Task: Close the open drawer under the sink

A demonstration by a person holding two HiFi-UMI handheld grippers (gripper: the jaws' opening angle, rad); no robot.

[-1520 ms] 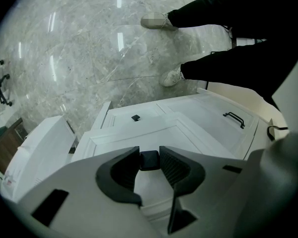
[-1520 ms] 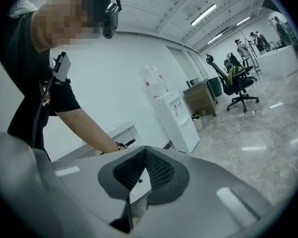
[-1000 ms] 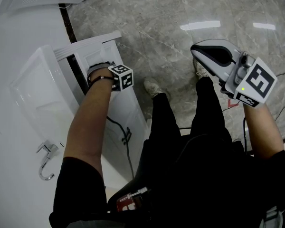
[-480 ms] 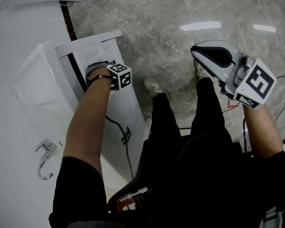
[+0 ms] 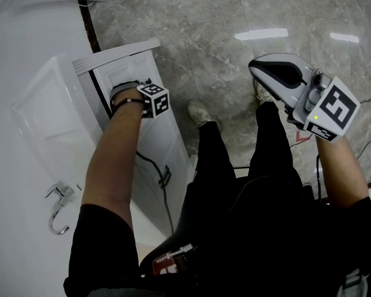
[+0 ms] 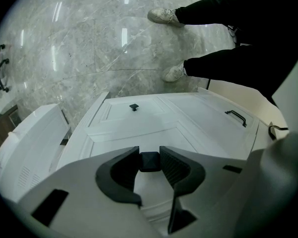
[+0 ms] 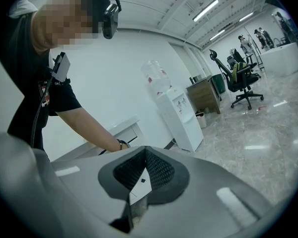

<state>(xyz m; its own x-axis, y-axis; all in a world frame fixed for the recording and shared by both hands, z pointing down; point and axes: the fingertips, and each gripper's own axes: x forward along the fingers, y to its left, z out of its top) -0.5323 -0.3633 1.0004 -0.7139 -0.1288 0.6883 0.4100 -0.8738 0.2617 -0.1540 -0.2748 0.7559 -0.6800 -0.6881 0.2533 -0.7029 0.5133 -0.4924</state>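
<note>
— State of the left claw [image 6: 149, 153]?
— Clenched on a small black knob [image 6: 149, 162], ribbed pads pressed against both sides of it.
— Knob fixed to what?
— To the white drawer [image 5: 120, 55] under the sink [image 5: 46, 113]. Stood pulled a little out from the cabinet [image 5: 167, 147], with a dark gap [image 5: 101, 94] showing behind the front in the head view.
— Farther down that front?
— Showed a second knob [image 6: 134, 106], also black, and a black bar handle [image 6: 236, 118] off to the right.
— And the right claw [image 7: 145, 151]?
— Hung raised over the marble floor [image 5: 222, 17], well apart from the drawer. Pinched shut, pad tips touching, nothing caught between them.
— Behind it, in the right gripper view?
— Caught the person [image 7: 25, 83] bent toward the cabinet, a white water dispenser [image 7: 176, 115] and an office chair [image 7: 243, 81] far back.
— Anything beside the sink?
— Noted a chrome tap [image 5: 59, 206] on the white worktop [image 5: 12, 240], and pale shoes [image 6: 162, 16] on the floor before the cabinet.
</note>
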